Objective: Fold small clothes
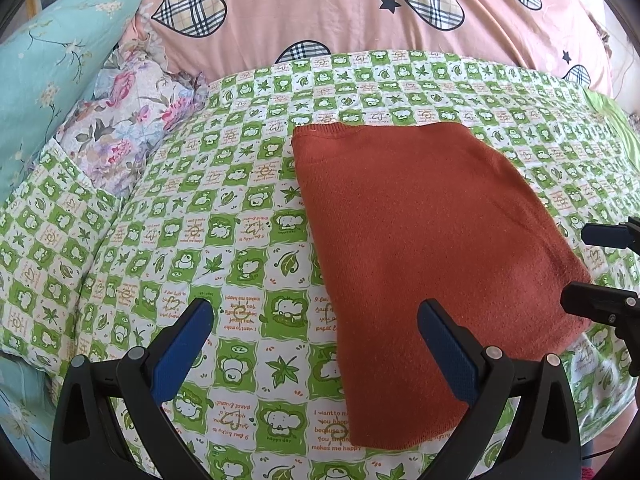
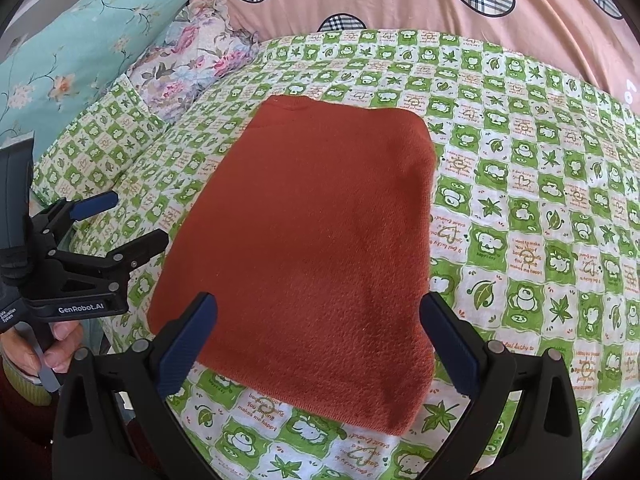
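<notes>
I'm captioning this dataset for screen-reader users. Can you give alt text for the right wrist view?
A folded rust-orange knit garment lies flat on a green-and-white checked bedsheet. The open right gripper hovers at its near edge, with the open left gripper alongside.

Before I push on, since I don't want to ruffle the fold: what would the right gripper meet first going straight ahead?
Most likely the folded orange cloth. The right gripper is open with that cloth's near edge between its fingers; past it lies only the green sheet. Its height above the cloth is unclear.
</notes>
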### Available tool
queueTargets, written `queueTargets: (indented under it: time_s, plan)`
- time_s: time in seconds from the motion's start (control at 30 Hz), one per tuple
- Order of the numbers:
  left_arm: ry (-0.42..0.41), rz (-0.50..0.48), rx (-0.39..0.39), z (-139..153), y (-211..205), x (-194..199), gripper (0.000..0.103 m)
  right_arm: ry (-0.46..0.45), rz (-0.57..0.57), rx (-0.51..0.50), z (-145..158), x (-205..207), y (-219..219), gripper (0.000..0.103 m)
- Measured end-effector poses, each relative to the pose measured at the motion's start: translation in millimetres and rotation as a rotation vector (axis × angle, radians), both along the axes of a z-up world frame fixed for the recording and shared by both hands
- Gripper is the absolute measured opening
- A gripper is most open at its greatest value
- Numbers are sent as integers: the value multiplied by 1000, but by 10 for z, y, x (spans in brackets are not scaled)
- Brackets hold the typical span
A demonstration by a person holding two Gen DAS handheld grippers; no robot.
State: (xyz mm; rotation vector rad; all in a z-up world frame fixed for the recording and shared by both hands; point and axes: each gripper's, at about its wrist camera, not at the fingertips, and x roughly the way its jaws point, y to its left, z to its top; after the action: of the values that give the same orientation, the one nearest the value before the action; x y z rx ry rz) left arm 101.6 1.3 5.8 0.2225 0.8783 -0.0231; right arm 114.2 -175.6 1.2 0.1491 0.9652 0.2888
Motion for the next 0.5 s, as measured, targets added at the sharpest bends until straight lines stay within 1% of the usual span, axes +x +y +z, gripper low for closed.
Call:
queueTargets:
  time_s: [0.4, 0.5]
  plan:
    - [6, -5, -6, 1, -18, 40, 102, 0, -8, -8, 25, 24, 10, 101]
    - [7, -8, -9, 1, -17, 75, 102, -7, -32, -17, 36, 61, -37, 101]
